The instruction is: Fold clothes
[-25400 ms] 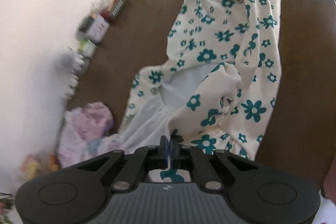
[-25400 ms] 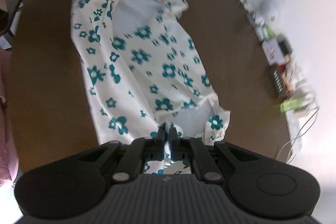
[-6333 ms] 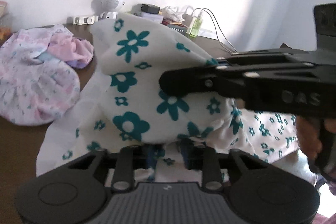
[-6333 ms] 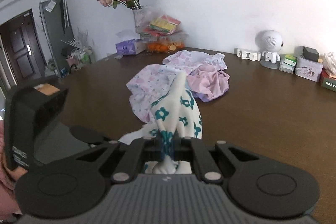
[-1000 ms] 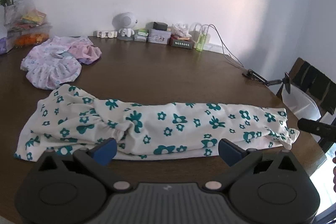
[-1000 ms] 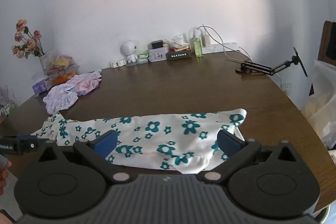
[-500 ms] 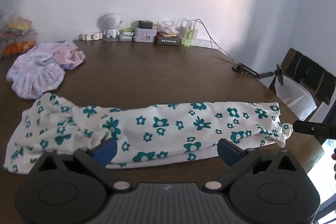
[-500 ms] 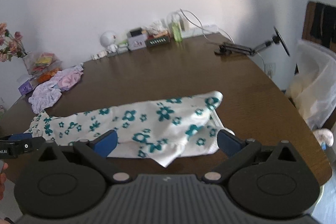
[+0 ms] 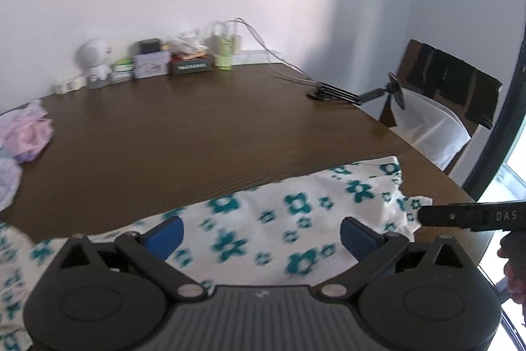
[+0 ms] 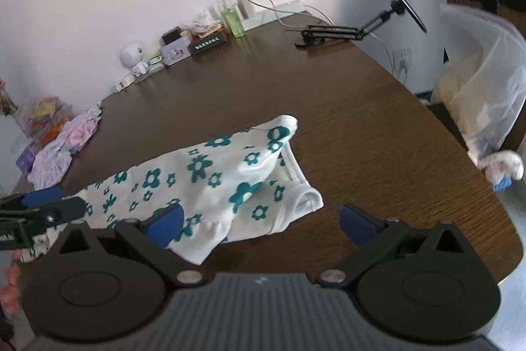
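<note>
Brown table (image 10: pixel 378 127) bears the floral garment (image 10: pixel 210 176), folded long; left gripper (image 9: pixel 261 232) and right gripper (image 10: pixel 259 219) gape empty: pinch its end squarely.

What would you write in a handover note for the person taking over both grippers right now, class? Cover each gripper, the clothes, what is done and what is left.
Left gripper: open, holding nothing, over the floral garment.
Right gripper: open, holding nothing, at the garment's right end.
Floral garment: lying on the brown table as a long narrow strip, apparently already folded lengthwise.
Pink and lilac clothes: heaped unfolded at the far left of the table.
Left to do: probably fold the strip across, then start on the heap.
</note>
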Demonstrator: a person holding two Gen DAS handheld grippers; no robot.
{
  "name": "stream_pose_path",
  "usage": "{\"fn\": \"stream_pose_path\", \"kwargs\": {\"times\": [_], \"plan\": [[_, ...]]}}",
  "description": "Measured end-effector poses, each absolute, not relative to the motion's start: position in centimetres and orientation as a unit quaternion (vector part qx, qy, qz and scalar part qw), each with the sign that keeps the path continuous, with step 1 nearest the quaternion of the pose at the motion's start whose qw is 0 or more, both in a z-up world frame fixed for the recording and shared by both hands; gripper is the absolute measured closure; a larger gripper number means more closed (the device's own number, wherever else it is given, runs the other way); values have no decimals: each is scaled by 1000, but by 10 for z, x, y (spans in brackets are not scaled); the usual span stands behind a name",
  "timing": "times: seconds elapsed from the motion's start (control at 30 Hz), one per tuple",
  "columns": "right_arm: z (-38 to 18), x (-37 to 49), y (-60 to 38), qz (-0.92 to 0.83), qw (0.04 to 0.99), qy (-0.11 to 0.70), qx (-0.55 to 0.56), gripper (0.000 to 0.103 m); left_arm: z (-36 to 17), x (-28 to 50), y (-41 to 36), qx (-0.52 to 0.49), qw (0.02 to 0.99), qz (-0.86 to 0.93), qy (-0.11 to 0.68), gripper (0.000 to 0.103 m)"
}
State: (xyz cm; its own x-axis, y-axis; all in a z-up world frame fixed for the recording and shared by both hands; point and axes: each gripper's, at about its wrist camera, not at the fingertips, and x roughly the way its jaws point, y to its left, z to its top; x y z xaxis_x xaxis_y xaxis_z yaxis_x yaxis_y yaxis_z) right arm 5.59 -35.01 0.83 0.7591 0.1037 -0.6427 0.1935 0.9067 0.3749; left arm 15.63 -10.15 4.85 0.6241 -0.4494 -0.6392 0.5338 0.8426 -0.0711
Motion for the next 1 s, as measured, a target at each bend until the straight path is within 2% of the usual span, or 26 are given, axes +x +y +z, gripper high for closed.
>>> {"fn": "stream_pose_path", "kwargs": {"times": [0.3, 0.43, 0.53, 0.77, 0.83, 0.9, 1.0], "plan": [[-10, 65, -365, -9, 896, 333, 293, 7, 26, 180, -168, 110, 879, -305, 350, 11], [-13, 70, -367, -1, 890, 324, 320, 10, 11, 186, -183, 134, 867, -312, 364, 25], [-16, 76, -365, 9, 889, 321, 327, 16, -1, 190, -186, 132, 861, -315, 376, 24], [-22, 90, -367, 10, 881, 317, 351, 49, -4, 191, -181, 123, 860, -324, 375, 24], [-24, 93, -367, 6, 880, 318, 353, 62, -4, 192, -180, 122, 860, -326, 375, 25], [-27, 94, -369, 0, 877, 321, 359, 83, -4, 192, -182, 121, 859, -327, 375, 24], [-27, 94, -373, 2, 877, 317, 360, 92, -4, 191, -180, 117, 859, -330, 374, 23]]}}
